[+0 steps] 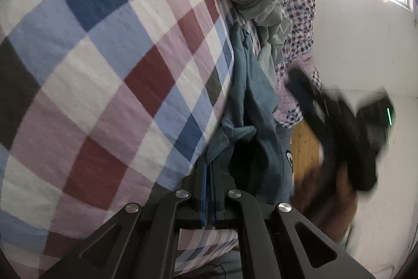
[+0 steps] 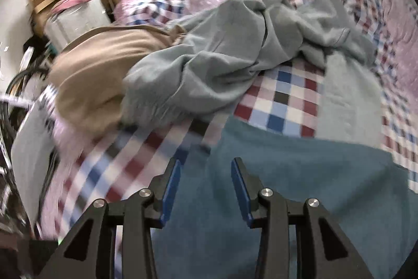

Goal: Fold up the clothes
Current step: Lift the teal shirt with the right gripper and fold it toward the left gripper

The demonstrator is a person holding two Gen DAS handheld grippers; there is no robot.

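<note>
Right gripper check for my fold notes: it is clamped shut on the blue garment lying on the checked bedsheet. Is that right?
Not quite. The right gripper is open, not clamped: the right wrist view shows its jaws apart above the blue garment, gripping nothing. The garment does lie on the checked bedsheet.

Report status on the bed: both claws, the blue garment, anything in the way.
Left claw shut on blue garment. Right claw open above it, gripping nothing. Grey garment and tan garment heaped beyond, on checked bedsheet.
</note>
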